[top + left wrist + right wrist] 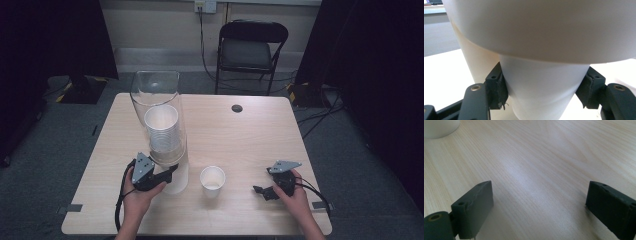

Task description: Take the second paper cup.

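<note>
Pads of the left tool [172,171] pinch the bottom cup [544,92] under the dispenser [156,107]; a crooked pull could crush it. Right tool [260,190] rests open, empty.

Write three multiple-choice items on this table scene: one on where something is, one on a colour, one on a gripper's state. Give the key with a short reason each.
1. Where does the lone paper cup stand?
A. On the chair
B. On the table between the two grippers
C. Inside the clear tube

2. What colour is the stack of cups in the clear dispenser tube?
A. White
B. Red
C. Blue

3. What is the left gripper doing?
A. Lying open on the table
B. Holding a spoon
C. Closed on the bottom cup under the tube

Key:
1 B, it stands upright on the wood between the left gripper and the right gripper.
2 A, the stack shows white through the tube.
3 C, both pads press on the cup's sides in the left gripper view.
</note>
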Demonstrator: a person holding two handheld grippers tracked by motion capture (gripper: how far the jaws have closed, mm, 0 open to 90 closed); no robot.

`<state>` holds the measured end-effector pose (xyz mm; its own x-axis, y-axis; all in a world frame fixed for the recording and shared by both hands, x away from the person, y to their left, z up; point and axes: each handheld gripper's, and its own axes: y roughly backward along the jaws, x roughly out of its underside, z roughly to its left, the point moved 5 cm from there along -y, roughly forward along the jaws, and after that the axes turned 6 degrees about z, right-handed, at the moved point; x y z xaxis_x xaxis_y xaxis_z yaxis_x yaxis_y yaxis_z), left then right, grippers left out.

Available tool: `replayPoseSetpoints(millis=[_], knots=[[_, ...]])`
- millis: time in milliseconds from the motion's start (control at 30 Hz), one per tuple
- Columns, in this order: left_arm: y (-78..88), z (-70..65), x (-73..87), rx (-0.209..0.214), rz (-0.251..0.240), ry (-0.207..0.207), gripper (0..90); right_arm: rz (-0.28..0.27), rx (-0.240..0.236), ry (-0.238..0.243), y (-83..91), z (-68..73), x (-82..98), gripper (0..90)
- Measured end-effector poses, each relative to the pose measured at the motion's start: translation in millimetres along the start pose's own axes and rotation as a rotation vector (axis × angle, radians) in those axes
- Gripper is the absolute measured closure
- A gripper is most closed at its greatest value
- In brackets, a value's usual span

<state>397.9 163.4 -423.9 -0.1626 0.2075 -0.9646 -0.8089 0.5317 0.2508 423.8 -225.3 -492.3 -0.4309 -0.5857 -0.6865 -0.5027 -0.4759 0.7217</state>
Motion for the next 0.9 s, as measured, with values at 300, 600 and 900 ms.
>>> replayPoseSetpoints(millis=[300, 600, 900], knots=[[-9.5, 6.6, 57.4, -0.013, 0.192, 0.102, 39.0, 0.002, 0.002, -0.002, 0.3, -0.3, 0.1, 6.6], [-6.8, -10.7, 55.4, 0.077, 0.243, 0.036, 35.8, 0.003, 0.007, -0.004, -0.4, -2.8, -0.4, 6.2], [26.1, 26.7, 71.2, -0.021, 0.236, 0.114, 34.9, 0.004, 0.008, -0.005, -0.1, -2.8, -0.2, 6.1]])
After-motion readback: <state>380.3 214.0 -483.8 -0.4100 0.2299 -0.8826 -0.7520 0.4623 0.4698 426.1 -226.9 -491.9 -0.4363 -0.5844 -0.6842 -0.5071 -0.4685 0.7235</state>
